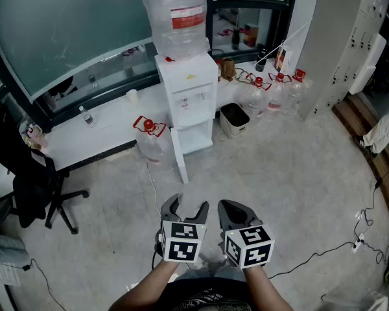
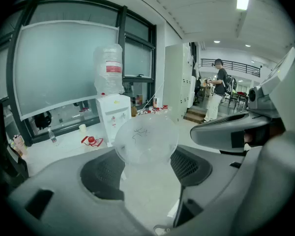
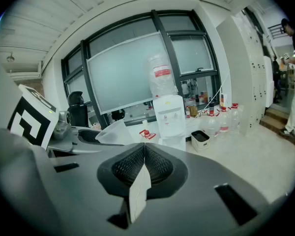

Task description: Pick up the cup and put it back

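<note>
**Carrying the cup in the left gripper, well short of any set-down spot**

Holds the clear plastic cup [image 2: 145, 139] clamped between the widely spread jaws of the left gripper [image 2: 146, 168], up in the air and close to the body. Keeps the right gripper [image 3: 144, 163] pressed together on nothing, just to the right. Best to keep the squeeze light against crushing what looks a thin wall, carry level over the floor [image 1: 292, 173] toward the far water dispenser [image 1: 187, 102] and white surface [image 1: 104, 135], and seat the base flat before letting go.

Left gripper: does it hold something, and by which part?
The left gripper holds the clear cup by its side wall, one pad on each side. The right gripper is shut and empty.
</note>
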`<act>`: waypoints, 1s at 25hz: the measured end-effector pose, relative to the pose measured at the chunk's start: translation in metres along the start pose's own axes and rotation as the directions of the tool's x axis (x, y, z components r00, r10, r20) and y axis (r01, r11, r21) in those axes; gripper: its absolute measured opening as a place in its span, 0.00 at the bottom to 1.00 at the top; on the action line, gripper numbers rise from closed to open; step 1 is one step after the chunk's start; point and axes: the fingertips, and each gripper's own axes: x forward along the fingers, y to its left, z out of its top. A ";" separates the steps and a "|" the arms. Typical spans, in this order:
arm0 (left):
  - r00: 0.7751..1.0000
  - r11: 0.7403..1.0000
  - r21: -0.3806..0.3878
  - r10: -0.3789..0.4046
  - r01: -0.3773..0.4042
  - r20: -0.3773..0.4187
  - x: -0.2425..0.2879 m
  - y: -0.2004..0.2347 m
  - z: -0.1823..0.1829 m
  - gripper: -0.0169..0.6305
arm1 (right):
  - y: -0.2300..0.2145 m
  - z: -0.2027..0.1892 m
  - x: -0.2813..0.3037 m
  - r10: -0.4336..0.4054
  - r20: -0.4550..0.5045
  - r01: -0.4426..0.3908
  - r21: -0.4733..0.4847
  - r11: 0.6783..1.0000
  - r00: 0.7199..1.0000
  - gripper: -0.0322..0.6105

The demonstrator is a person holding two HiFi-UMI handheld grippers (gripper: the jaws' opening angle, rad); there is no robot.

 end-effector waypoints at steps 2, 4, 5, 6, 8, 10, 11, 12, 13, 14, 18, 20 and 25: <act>1.000 1.000 0.002 -0.004 0.004 0.003 0.000 0.002 0.003 0.48 | 0.001 0.003 0.001 -0.002 0.003 0.002 0.000 1.000 1.000 0.08; 1.000 1.000 0.004 -0.006 0.006 0.005 0.000 0.003 0.005 0.48 | 0.001 0.005 0.001 -0.006 0.003 0.006 -0.004 1.000 1.000 0.08; 1.000 1.000 0.006 -0.008 0.008 0.007 0.000 0.004 0.006 0.48 | 0.001 0.006 0.001 -0.009 0.003 0.009 -0.007 1.000 1.000 0.08; 1.000 1.000 0.007 -0.010 0.010 0.009 0.001 0.004 0.007 0.48 | 0.000 0.007 0.002 -0.011 0.004 0.011 -0.009 1.000 1.000 0.08; 1.000 1.000 0.012 -0.014 0.014 0.014 0.003 0.003 0.011 0.48 | -0.002 0.009 0.003 -0.012 0.006 0.012 -0.012 1.000 1.000 0.08; 1.000 1.000 0.018 -0.016 0.015 0.016 0.007 0.002 0.015 0.48 | -0.005 0.013 0.004 -0.011 0.009 0.011 -0.015 1.000 1.000 0.08; 1.000 1.000 0.021 -0.016 0.015 0.015 0.009 0.001 0.017 0.48 | -0.007 0.015 0.005 -0.009 0.011 0.009 -0.017 1.000 1.000 0.08; 1.000 1.000 0.024 -0.016 0.015 0.015 0.012 0.000 0.018 0.48 | -0.009 0.017 0.006 -0.007 0.013 0.007 -0.018 1.000 1.000 0.08; 1.000 1.000 0.027 -0.015 0.015 0.014 0.014 0.000 0.020 0.48 | -0.011 0.018 0.007 -0.005 0.015 0.005 -0.019 1.000 1.000 0.08; 1.000 0.999 0.030 -0.014 0.014 0.013 0.017 -0.001 0.022 0.48 | -0.014 0.020 0.009 -0.002 0.016 0.002 -0.019 1.000 1.000 0.08; 1.000 0.999 0.042 0.001 -0.002 0.009 0.034 -0.005 0.033 0.48 | -0.032 0.024 0.018 0.018 0.013 -0.018 -0.013 1.000 1.000 0.08; 1.000 0.999 0.039 0.014 -0.015 0.010 0.045 -0.007 0.040 0.48 | -0.043 0.029 0.024 0.034 0.011 -0.034 -0.017 0.999 0.999 0.08; 0.999 0.998 0.026 0.049 -0.049 0.008 0.077 -0.015 0.065 0.48 | -0.077 0.047 0.039 0.076 0.003 -0.076 -0.030 0.997 0.997 0.08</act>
